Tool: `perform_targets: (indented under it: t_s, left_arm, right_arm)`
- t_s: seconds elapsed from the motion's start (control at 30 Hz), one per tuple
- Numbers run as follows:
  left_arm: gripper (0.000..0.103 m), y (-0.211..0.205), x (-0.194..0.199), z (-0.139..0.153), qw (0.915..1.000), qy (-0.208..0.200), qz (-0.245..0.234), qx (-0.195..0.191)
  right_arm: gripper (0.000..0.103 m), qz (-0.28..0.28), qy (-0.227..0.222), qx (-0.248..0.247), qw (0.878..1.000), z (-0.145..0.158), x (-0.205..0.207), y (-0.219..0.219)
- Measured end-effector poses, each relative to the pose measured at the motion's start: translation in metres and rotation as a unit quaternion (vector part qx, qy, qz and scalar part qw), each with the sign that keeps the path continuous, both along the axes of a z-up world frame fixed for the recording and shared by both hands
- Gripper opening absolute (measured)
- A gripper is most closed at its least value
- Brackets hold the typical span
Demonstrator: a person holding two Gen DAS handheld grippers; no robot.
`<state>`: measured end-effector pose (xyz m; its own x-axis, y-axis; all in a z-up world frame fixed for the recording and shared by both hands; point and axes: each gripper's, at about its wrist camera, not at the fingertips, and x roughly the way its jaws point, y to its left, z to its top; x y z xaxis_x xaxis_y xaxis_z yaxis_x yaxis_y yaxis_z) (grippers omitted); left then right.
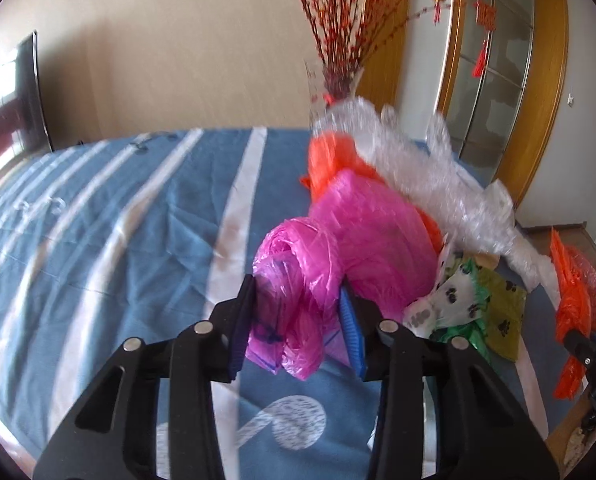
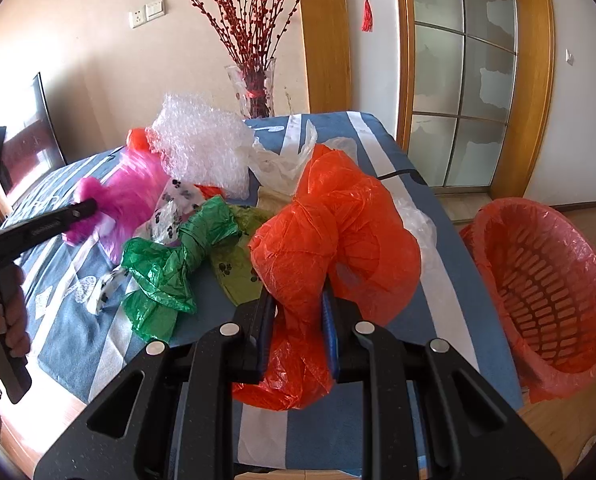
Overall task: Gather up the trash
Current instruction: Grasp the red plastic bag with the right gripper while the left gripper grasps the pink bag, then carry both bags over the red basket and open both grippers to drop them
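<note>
Right gripper [image 2: 298,324] is clamped on the twisted neck of the orange plastic bag [image 2: 334,240]; the puffed body sits past the jaws and a loose tail hangs below them. Left gripper [image 1: 298,320] stands narrow around the crumpled magenta bag [image 1: 338,240], with film against both blue pads [image 1: 350,332], so I read it as gripped, but thin.

All trash sits on the tabletop, which is under a blue striped cloth [image 1: 98,240]. The rest of the pile is beside the magenta bag: bubble wrap [image 2: 202,148] behind it, the green bag [image 2: 170,264] and the paw-print bags [image 2: 174,204] on its near side, and a clear white bag [image 2: 282,160] behind the orange one. The red-lined basket [image 2: 546,292] stands on the floor off the tabletop edge, just past the orange bag.

Risks:
- The magenta grip is on loose folds only. The film could slip out on lift, or only a layer may come up.
- The magenta bag touches the neighbouring bags and bubble wrap. Pulling it could drag them off the tabletop edge.
- The orange bag is full of air. It could hit the basket rim and drape over it instead of dropping in.
- The glass vase of red branches [image 2: 254,88] stands behind the bubble wrap, and a wide swing could knock it.

Writing: red decorations hang on the door [image 1: 484,14], characters not legible. There is a small label on the other gripper's body, blurred. No brands readable.
</note>
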<state>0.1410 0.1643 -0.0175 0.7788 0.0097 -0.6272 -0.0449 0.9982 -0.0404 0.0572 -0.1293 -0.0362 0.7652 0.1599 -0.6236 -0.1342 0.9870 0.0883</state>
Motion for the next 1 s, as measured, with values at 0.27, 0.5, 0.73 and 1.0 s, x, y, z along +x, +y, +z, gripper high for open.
perform_targets:
  t_s: [0.27, 0.5, 0.73, 1.0]
  left_arm:
    - [0.04, 0.01, -0.031, 0.05, 0.9969, -0.073, 0.024, 0.012]
    - [0.04, -0.008, -0.046, 0.084, 0.9942, -0.107, 0.0, 0.001]
    - [0.04, -0.067, -0.044, 0.098, 0.9915, -0.113, -0.065, -0.009]
    - [0.04, -0.164, -0.026, 0.087, 0.9835, -0.083, -0.159, -0.023]
  right_arm:
    - [0.022, -0.007, -0.015, 0.006, 1.0, 0.008, -0.007, -0.01]
    - [0.022, -0.025, -0.033, 0.007, 0.999, 0.02, -0.013, -0.03]
    - [0.022, -0.066, -0.049, -0.001, 0.997, 0.033, -0.019, -0.073]
    - [0.022, -0.138, -0.058, -0.017, 0.989, 0.048, -0.026, -0.149]
